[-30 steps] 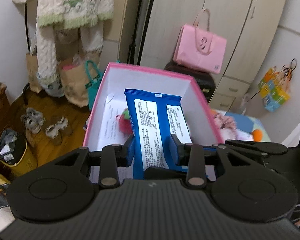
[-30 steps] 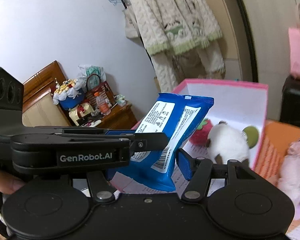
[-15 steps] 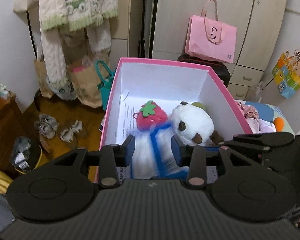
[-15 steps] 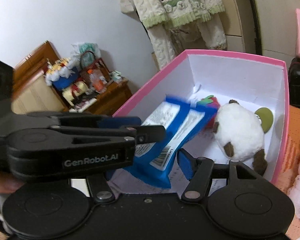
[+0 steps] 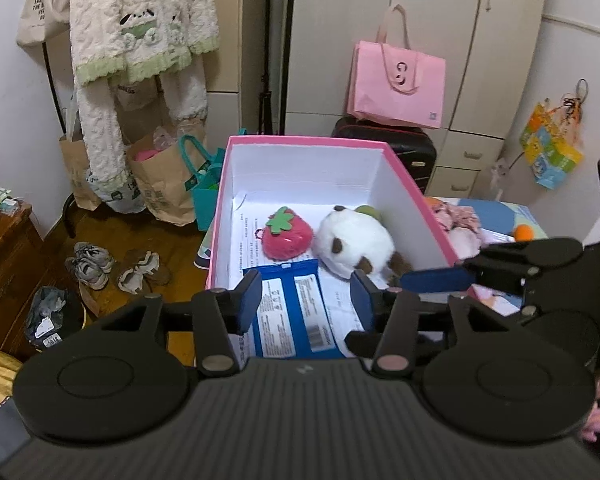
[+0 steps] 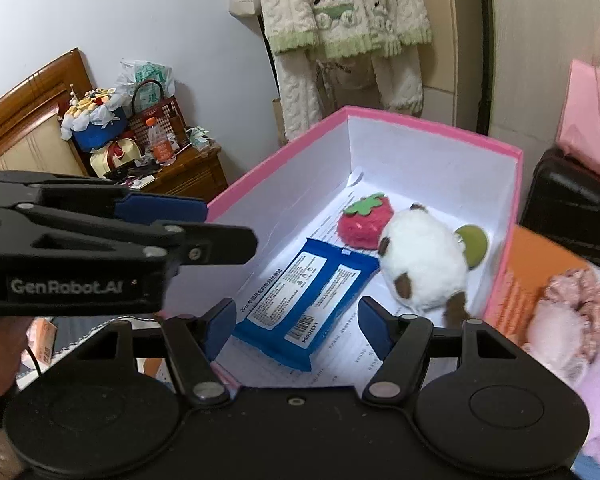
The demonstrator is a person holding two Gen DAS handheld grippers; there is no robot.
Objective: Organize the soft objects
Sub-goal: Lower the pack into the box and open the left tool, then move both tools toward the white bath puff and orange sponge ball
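A pink box [image 5: 416, 196] [image 6: 428, 126] with white inside holds a red strawberry plush [image 5: 287, 233] [image 6: 364, 218], a white and brown plush animal [image 5: 354, 240] [image 6: 424, 264] and a blue wipes pack [image 5: 296, 314] [image 6: 308, 300] lying flat on its floor. My left gripper [image 5: 306, 298] is open and empty, just above the pack at the box's near end. My right gripper [image 6: 296, 320] is open and empty over the near edge of the pack. Each gripper shows in the other's view.
A pink frilly soft item [image 6: 572, 312] [image 5: 458, 220] lies outside the box on the right, on an orange and blue surface [image 6: 540, 256]. A black suitcase [image 5: 388, 140] with a pink bag [image 5: 398, 84] stands behind. Shoes [image 5: 112, 266] and paper bags [image 5: 156, 184] are on the floor at left.
The blue wipes pack was held upright between the grippers; both have opened and it now lies flat in the box. The view over the box has risen.
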